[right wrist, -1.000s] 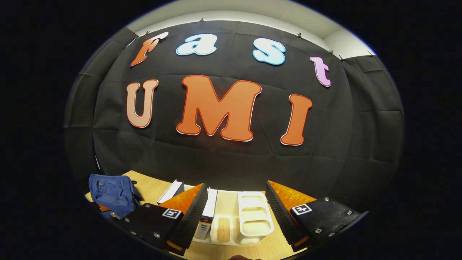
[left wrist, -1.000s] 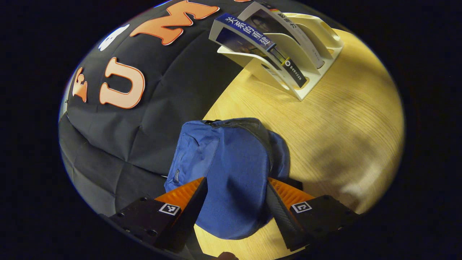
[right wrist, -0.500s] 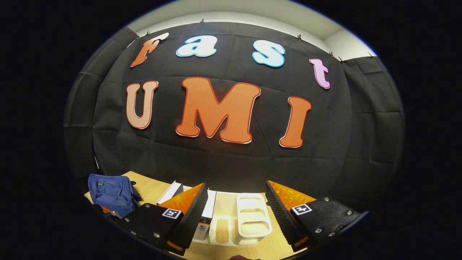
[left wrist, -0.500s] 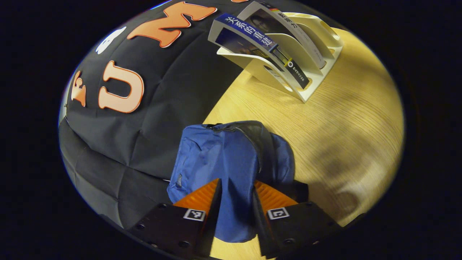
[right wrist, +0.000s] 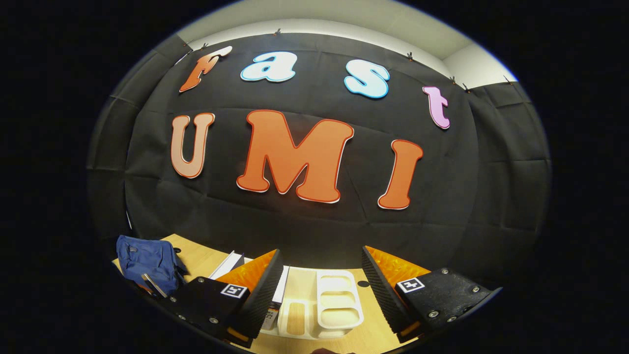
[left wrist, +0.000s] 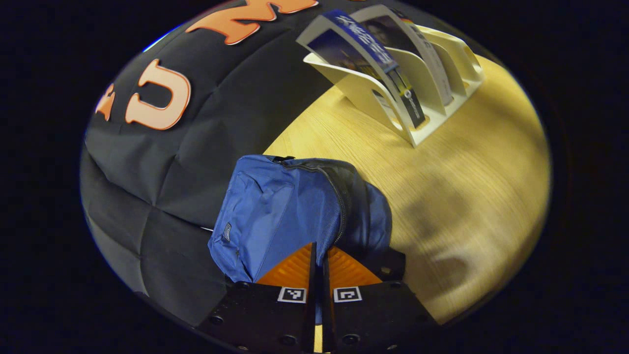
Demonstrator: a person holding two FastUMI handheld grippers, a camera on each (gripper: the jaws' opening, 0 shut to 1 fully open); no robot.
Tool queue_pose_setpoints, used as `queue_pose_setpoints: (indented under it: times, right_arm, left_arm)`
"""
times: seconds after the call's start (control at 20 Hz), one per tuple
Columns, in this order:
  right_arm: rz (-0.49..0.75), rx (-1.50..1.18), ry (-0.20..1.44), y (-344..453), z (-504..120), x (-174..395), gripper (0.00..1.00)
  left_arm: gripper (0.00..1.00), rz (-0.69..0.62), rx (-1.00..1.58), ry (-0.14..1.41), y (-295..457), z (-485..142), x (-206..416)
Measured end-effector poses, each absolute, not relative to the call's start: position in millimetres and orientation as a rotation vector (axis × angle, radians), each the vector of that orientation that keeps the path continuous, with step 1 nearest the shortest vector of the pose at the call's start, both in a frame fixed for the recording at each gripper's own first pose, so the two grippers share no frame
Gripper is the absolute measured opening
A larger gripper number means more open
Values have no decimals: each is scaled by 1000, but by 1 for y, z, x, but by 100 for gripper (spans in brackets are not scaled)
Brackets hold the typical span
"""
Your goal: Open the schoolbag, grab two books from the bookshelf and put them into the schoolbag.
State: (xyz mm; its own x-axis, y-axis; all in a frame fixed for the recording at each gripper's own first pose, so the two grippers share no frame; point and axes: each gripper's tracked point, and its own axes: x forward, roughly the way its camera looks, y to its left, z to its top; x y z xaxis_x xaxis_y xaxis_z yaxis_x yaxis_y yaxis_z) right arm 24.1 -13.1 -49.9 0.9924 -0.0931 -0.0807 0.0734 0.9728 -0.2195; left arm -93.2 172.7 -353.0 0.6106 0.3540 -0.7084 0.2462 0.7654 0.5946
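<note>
The blue schoolbag (left wrist: 275, 206) lies on the wooden table (left wrist: 467, 172) by the black cloth wall, its dark zipper running over the top. My left gripper (left wrist: 319, 248) is shut on a fold of the bag's near end, just beside the zipper. A white bookshelf (left wrist: 442, 93) stands farther back with a blue-spined book (left wrist: 373, 54) and a second book (left wrist: 422, 44) leaning in its slots. In the right gripper view, my right gripper (right wrist: 322, 263) hangs open over the bookshelf (right wrist: 339, 305), nothing between its fingers. The schoolbag (right wrist: 147, 258) sits far left there.
The black cloth wall (left wrist: 196, 147) runs right behind the bag and the shelf. Bare wooden tabletop stretches to the right of the bag, in front of the shelf. Two of the shelf's slots (right wrist: 336, 314) hold nothing.
My left gripper has gone from wide open around the bag to shut on its fabric, lifting it a little. The right gripper has dipped slightly and stays open.
</note>
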Motion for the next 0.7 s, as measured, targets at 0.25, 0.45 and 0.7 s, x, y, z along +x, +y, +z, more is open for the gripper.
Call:
queue_pose_setpoints:
  times: [0.25, 0.45, 0.7]
  right_arm:
    - [-67, -205, 120, -13, -53, 32, 94]
    - [-37, -201, 141, -1, -54, 40, 94]
    - [16, -186, 182, 22, -55, 54, 94]
  left_arm:
    - [6, 71, 622, 914, 182, -305, -76]
    - [5, 78, 607, 884, 190, -271, -64]
    - [5, 66, 596, 887, 203, -236, -50]
